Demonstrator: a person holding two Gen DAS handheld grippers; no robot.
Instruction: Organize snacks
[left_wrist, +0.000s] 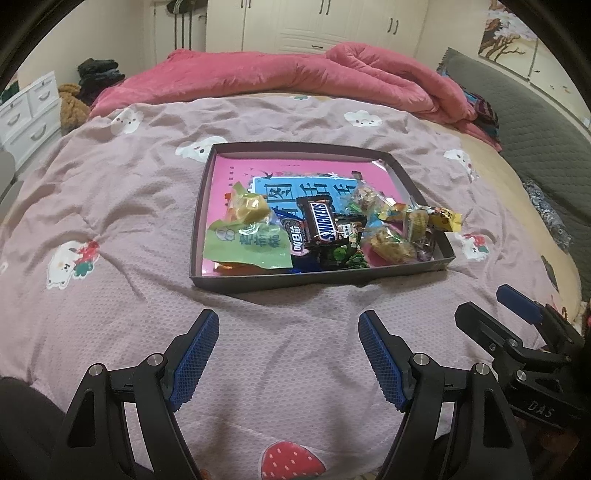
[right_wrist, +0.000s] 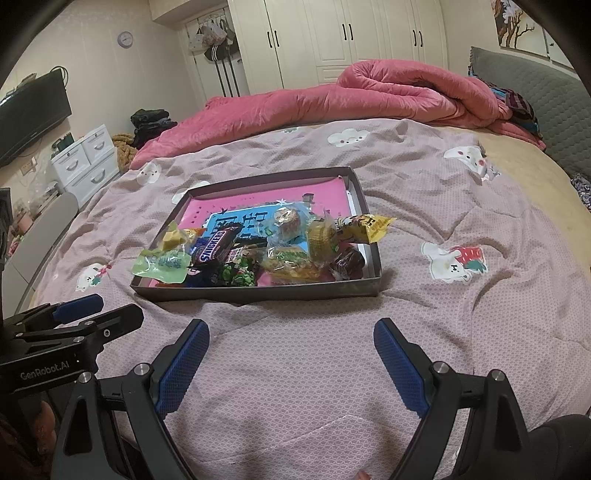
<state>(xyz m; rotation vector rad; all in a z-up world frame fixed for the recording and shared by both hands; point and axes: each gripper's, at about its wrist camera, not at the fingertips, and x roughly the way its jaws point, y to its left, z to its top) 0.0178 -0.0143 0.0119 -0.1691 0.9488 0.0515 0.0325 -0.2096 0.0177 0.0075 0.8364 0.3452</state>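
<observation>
Both claws, left claw and right claw, gape wide near the snack tray.

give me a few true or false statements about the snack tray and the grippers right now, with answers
1. Both grippers have their jaws open and hold nothing. True: the left gripper and the right gripper are empty above the bedspread.
2. The Snickers bar lies on the bedspread outside the tray. False: it lies inside the tray, on top of other snacks.
3. The tray sits on a bed. True.
4. A yellow packet sticks out over the tray's right edge. True.
5. The green packet is at the tray's far right corner. False: it is at the near left.
</observation>
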